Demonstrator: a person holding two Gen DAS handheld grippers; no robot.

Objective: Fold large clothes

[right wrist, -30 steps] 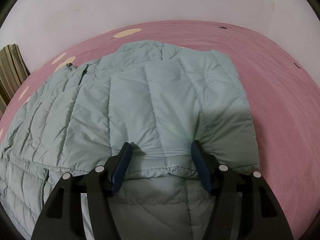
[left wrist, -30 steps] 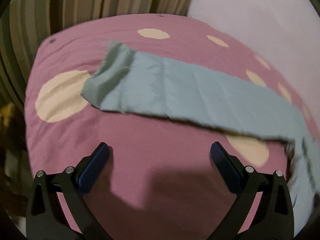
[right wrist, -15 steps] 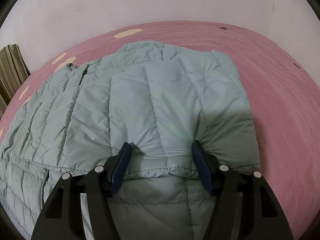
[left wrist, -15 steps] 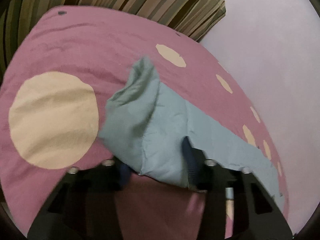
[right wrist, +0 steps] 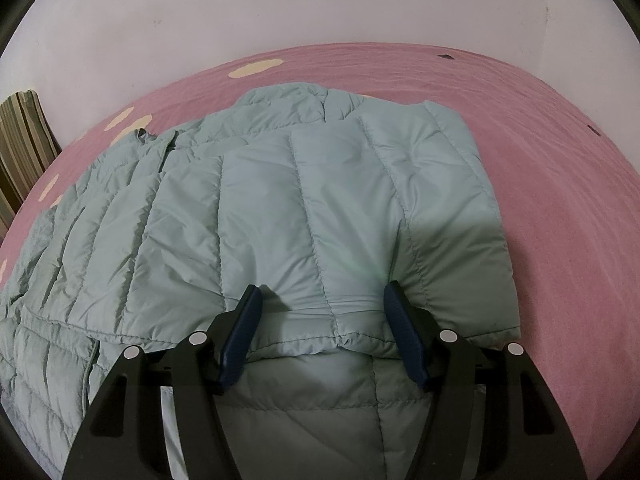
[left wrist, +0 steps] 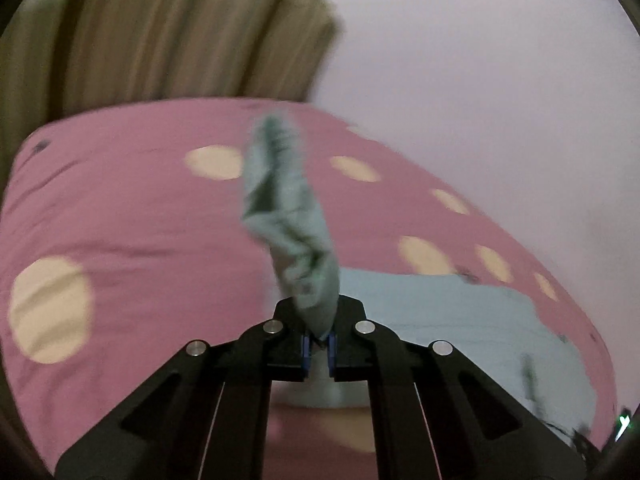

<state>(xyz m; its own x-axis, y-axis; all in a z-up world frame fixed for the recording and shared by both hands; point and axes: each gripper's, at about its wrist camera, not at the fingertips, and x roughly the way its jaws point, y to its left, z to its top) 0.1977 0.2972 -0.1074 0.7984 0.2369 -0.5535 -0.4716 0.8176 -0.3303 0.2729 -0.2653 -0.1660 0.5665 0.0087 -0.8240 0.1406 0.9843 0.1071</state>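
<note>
A pale blue-green quilted puffer jacket [right wrist: 280,208] lies spread on a pink bed cover [right wrist: 560,200]. My right gripper [right wrist: 322,322] is open, its blue pads [right wrist: 240,336] resting on the jacket near a folded-over edge, holding nothing. In the left wrist view, my left gripper [left wrist: 318,346] is shut on the jacket's sleeve end [left wrist: 288,216], which sticks up bunched and lifted above the bed. The rest of the sleeve [left wrist: 440,312] trails to the right on the pink cover [left wrist: 120,220].
The pink cover has cream dots [left wrist: 48,312]. A striped curtain [left wrist: 160,40] hangs behind the bed at the left, also showing in the right wrist view [right wrist: 20,148]. A pale wall [right wrist: 280,8] borders the bed's far side.
My left gripper closed on the sleeve end and lifted it off the bed; one second ago it was open above the flat sleeve. The right gripper has not moved.
</note>
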